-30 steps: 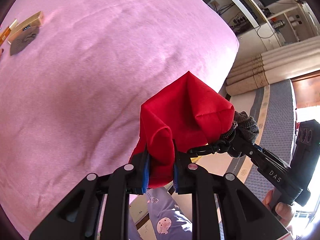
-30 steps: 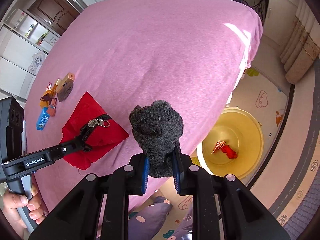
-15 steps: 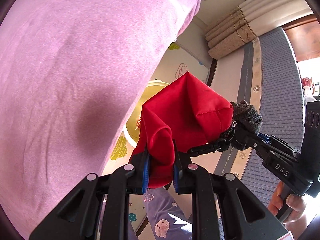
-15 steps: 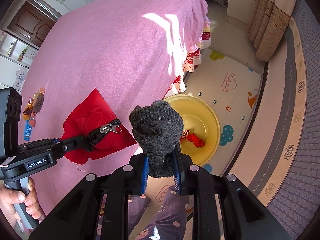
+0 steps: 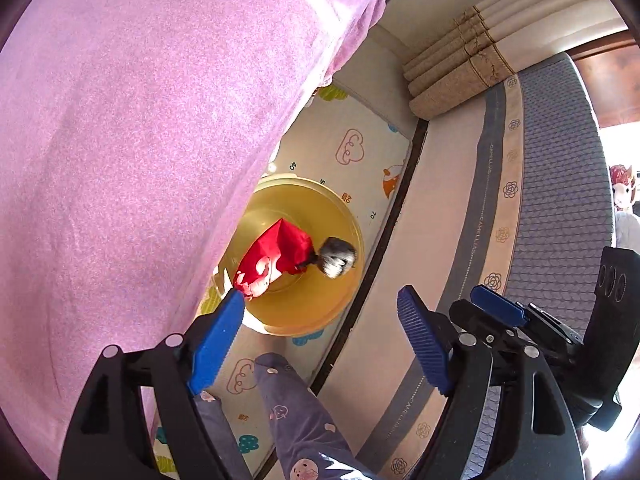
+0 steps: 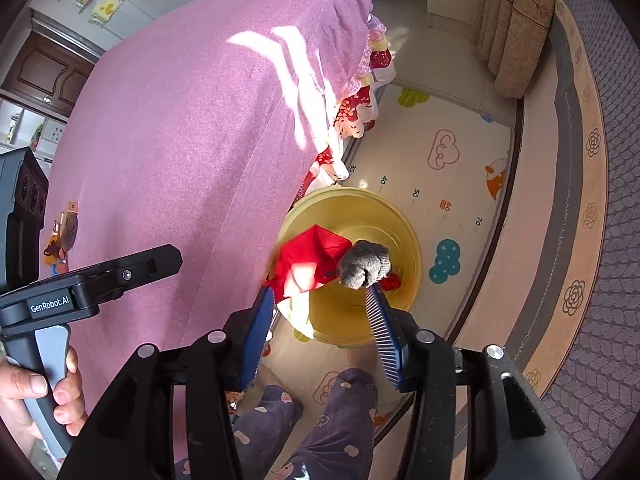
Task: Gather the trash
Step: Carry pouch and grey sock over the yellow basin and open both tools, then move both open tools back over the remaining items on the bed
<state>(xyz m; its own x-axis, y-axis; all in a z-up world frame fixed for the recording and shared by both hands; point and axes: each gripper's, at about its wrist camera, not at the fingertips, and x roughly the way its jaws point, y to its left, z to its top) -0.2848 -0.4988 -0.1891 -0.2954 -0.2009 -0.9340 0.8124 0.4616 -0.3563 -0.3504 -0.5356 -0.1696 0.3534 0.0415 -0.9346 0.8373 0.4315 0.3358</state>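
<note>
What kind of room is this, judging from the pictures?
Probably a room in a home: a children's play mat covers the floor, curtains hang nearby, and a pink cloth covers a bed or table beside a yellow basin.

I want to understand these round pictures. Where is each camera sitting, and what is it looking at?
Left wrist: on the left gripper, looking down at the yellow basin; blue fingers, person's legs show.
Right wrist: on the right gripper, same aim; left hand shows.
Both see the red pouch, grey glove, pink bedspread.
</note>
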